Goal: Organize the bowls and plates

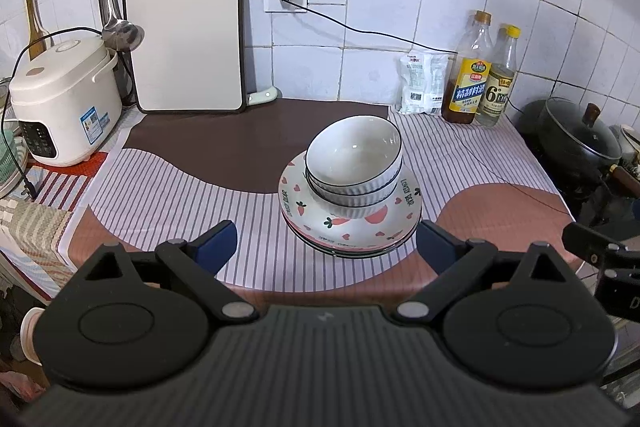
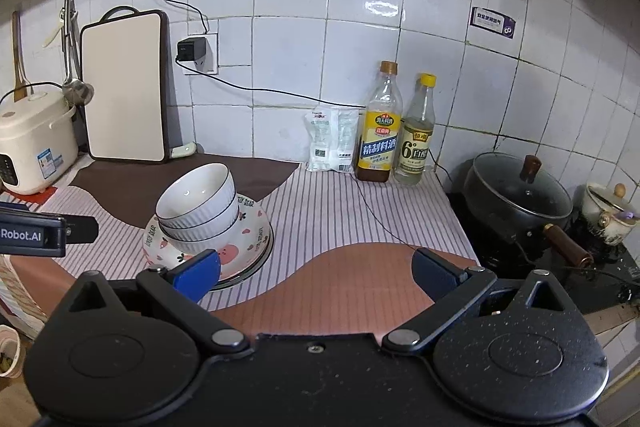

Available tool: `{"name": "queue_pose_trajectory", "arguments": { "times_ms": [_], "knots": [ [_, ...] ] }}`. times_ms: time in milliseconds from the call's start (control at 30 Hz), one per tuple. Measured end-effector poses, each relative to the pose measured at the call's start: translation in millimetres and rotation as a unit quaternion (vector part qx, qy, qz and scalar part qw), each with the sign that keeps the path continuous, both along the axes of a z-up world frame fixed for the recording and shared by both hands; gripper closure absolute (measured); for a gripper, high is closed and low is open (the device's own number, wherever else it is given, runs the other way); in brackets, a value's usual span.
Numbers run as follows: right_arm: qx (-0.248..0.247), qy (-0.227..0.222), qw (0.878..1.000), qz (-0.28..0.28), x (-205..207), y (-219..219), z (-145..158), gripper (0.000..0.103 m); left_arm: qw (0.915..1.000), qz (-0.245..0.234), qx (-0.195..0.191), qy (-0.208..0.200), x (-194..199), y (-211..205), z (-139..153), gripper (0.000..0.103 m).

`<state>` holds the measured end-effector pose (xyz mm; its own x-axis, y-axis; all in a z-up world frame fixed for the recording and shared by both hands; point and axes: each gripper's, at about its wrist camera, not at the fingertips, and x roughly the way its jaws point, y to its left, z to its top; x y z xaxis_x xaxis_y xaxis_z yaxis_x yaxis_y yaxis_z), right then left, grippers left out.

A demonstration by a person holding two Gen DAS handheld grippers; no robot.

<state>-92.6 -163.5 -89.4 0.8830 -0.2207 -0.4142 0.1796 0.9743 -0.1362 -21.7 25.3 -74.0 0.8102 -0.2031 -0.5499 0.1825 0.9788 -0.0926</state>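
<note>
On the striped cloth (image 1: pixel 168 187) covering the counter, a stack of white ribbed bowls (image 1: pixel 354 163) with dark rims sits nested on a stack of plates (image 1: pixel 352 223), the top plate printed with pink strawberries and hearts. The bowls lean a little to one side, their open mouths tilted rather than level. The whole stack stands near the middle of the counter, on the stripes just near of the brown patch of the cloth.

The left gripper (image 1: pixel 326 245) hangs in front of the stack with its blue-padded fingers spread wide, one on each side of the near rim of the plates, holding nothing and touching nothing. The right gripper (image 2: pixel 316 269) is also spread wide and empty; it sits to the right of the stack over the pink patch of cloth, with its left pad overlapping the near rim of the plates (image 2: pixel 240 259) in its own view, though contact cannot be judged.

Against the far tiled wall lean a white cutting board (image 1: pixel 186 27) and, to its left, a rice cooker (image 1: pixel 64 103). Two bottles (image 2: pixel 396 131) and a white packet (image 2: pixel 330 139) stand at the far right of the counter, and a lidded black pot (image 2: pixel 520 195) sits on the stove beyond.
</note>
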Motion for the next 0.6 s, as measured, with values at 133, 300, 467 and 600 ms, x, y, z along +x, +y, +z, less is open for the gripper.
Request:
{"name": "queue_pose_trajectory", "arguments": {
  "times_ms": [133, 300, 467, 600],
  "knots": [
    [-0.002, -0.001, 1.000, -0.005, 0.0, 1.1, -0.7, 0.000, 1.0000, 0.003, 0.000, -0.004, -0.3, 0.5, -0.8, 0.004],
    [-0.003, -0.005, 1.000, -0.008, -1.0, 0.2, -0.4, 0.000, 0.9998, 0.014, -0.005, -0.013, -1.7, 2.1, -1.6, 0.000],
    [-0.009, -0.009, 1.000, -0.014, -2.4, 1.5, -0.9, 0.000, 0.9997, 0.016, -0.003, -0.018, -1.4, 1.9, -2.6, 0.000],
    [-0.011, -0.011, 1.000, -0.018, -2.8, 1.7, -2.1, 0.000, 0.9998, 0.014, -0.009, -0.010, -0.1, 2.0, -3.5, 0.000]
  ]
}}
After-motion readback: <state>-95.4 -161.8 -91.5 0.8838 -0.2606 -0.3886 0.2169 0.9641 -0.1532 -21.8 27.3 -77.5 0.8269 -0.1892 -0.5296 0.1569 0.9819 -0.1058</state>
